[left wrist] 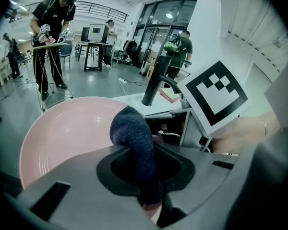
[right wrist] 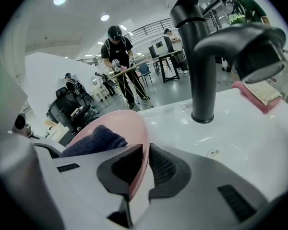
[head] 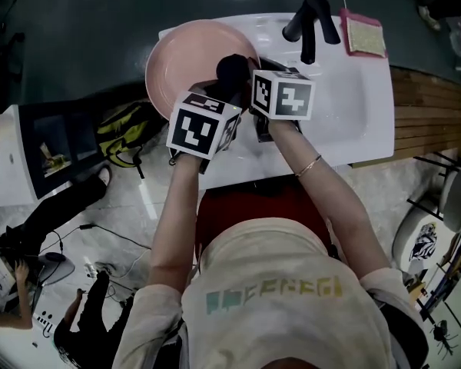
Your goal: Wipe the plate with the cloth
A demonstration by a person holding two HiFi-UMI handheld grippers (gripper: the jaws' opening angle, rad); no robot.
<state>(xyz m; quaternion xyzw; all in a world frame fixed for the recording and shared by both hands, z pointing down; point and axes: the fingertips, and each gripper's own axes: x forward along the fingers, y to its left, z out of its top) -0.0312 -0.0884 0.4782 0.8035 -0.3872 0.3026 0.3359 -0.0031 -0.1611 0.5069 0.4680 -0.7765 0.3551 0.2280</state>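
A black tap [head: 311, 23] rises at the back of the white worktop [head: 357, 106], its spout arching forward. Just right of it, at the far corner, lies a pink sponge [head: 365, 37] with a pale top. Wooden slats [head: 430, 110] adjoin the worktop's right edge. On the floor to the left sits a yellow-and-black backpack [head: 127, 133], with cables [head: 100, 267] trailing towards the lower left. Across the hall a person in dark clothes [right wrist: 119, 51] stands at a small table, and others stand near desks and glass doors [left wrist: 158, 28].
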